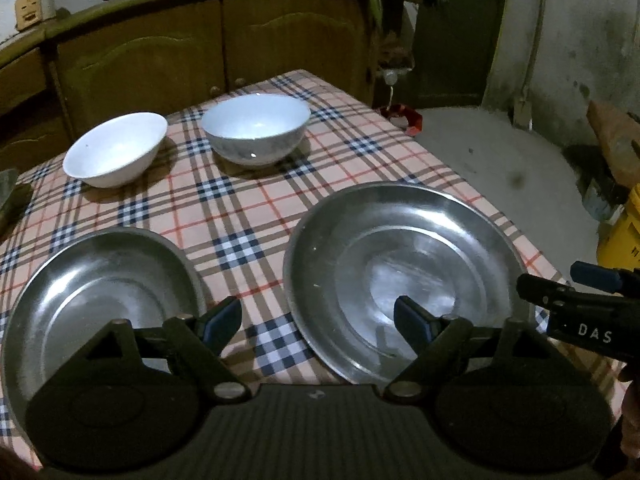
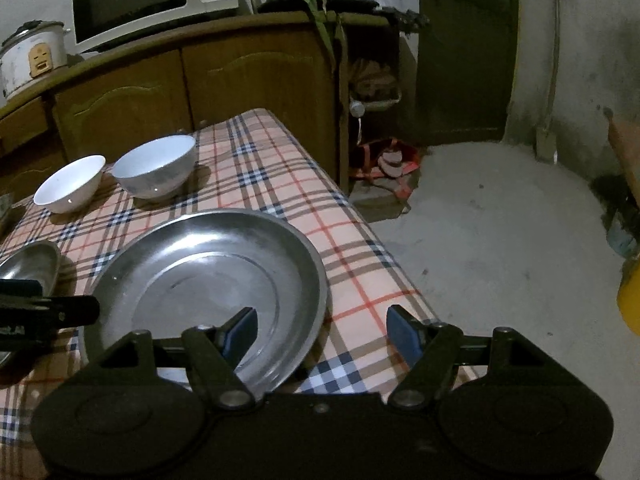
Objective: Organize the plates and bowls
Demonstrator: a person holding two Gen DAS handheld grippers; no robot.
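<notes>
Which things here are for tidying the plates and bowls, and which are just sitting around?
For the job: two metal plates, two white bowls.

Just there: microwave, rice cooker, cupboard, checked tablecloth.

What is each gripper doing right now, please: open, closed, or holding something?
Left gripper: open, holding nothing, above the gap between the two metal plates.
Right gripper: open, holding nothing, over the right edge of the larger plate.
</notes>
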